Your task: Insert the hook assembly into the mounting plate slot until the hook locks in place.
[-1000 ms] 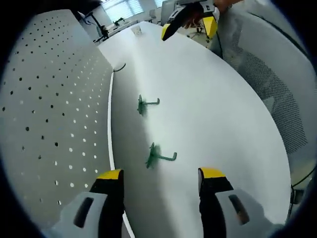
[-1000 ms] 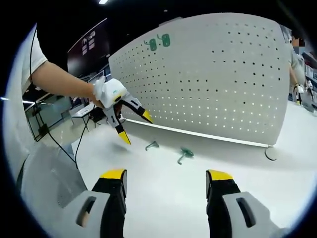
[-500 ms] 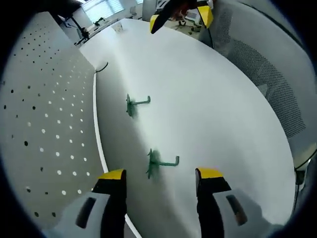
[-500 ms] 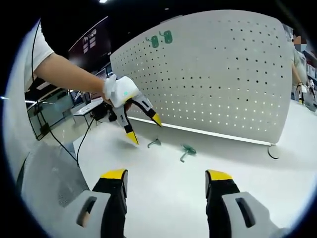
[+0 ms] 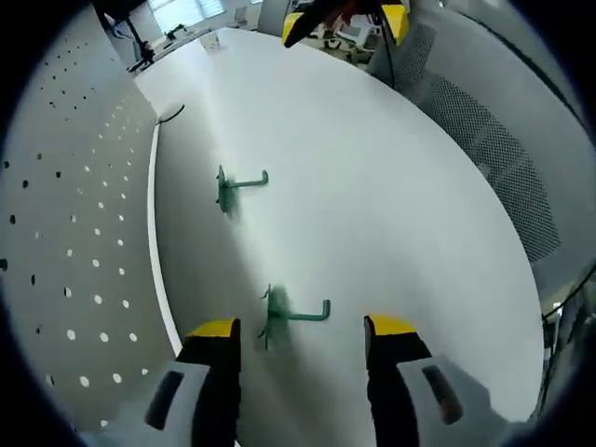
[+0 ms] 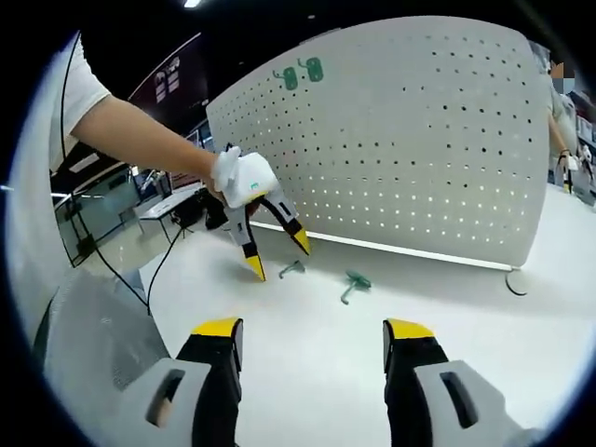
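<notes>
The white counter (image 5: 391,186) carries two green hooks, both lying loose beside the foot of the perforated mounting plate (image 5: 65,205), which stands upright along the counter's edge.

Left gripper view: the near hook (image 5: 291,314) is seen just ahead of the left tool (image 5: 300,335), roughly btwn its yellow-tipped jaws, w/ the plate on the jaws' left. The jaws are spread apart, nothing gripped; contact w/ the hook can't be confirmed. The far hook (image 5: 235,184) lies further along the plate's base, apart from the near one. A dark cable loop (image 5: 169,114) is seen beyond it, by the plate's far end. The right tool (image 5: 343,13) is seen at the far side of the counter, well away from the plate.

Right gripper view: the right tool (image 6: 312,340) is held wide apart & empty, well back from the plate (image 6: 400,149). The left tool (image 6: 277,258) is seen angled down in front of the plate, jaws apart, held by a hand (image 6: 233,177), w/ one hook (image 6: 291,269) btwn its tips. The other hook (image 6: 354,283) lies near it, also before the plate. Two green tags (image 6: 300,73) are seen near the plate's top edge.
</notes>
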`<state>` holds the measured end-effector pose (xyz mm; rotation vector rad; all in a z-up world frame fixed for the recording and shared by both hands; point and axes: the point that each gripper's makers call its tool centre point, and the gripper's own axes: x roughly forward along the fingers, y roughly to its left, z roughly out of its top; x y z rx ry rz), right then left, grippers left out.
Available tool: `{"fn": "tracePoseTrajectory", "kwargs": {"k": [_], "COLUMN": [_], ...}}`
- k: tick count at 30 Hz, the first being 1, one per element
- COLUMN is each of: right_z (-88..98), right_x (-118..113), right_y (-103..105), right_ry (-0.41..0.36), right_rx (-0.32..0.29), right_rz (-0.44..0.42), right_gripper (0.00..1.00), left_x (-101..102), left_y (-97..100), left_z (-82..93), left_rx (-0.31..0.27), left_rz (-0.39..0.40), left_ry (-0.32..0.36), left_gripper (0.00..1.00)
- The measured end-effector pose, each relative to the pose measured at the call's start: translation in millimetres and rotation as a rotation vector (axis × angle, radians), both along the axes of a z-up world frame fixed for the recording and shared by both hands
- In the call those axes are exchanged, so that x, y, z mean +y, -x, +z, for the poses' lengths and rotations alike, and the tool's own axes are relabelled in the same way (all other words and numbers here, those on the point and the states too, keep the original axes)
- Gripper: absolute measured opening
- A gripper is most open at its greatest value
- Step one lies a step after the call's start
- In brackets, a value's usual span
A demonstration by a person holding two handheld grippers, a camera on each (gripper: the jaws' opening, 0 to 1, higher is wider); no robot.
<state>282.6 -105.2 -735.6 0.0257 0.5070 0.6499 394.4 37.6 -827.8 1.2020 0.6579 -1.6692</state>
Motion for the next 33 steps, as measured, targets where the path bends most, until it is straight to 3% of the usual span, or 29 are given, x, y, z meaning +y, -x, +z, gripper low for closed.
{"fn": "tracePoseTrajectory", "kwargs": {"k": [3,6,14,17,33], "right_z": [-2.2,1.7,0.5,-0.4,0.6], "right_x": [-1.0,-2.0,-2.2,-0.9,-2.3], "right_y": [-0.2,-1.8,-1.2,-0.7,-0.9], "right_ry": [0.002,0.001,0.000,0.003,-0.003], "right_rx": [0.006,-0.011,-0.004,-0.003,-0.004], "right_rz": [-0.003,-0.010,-0.009,-0.003,-0.007], "right_gripper": [0.59,0.58,0.56,0.56,0.55], "left_x": [-0.4,5.2,4.1,1.6,2.8], "left_y": [3.2,8.2,6.7,2.4,0.0], "left_z": [-0.8,-3.8,-3.6,-3.7,-3.2], "left_rx": [0.058,0.088,0.078,0.083,0.073], "left_rz": [0.046,0.043,0.074,0.130,0.188], "left_ry": [-0.014,-0.044,-0.028,-0.009,-0.018], "left_gripper": [0.45,0.37,0.34,0.31,0.26]}}
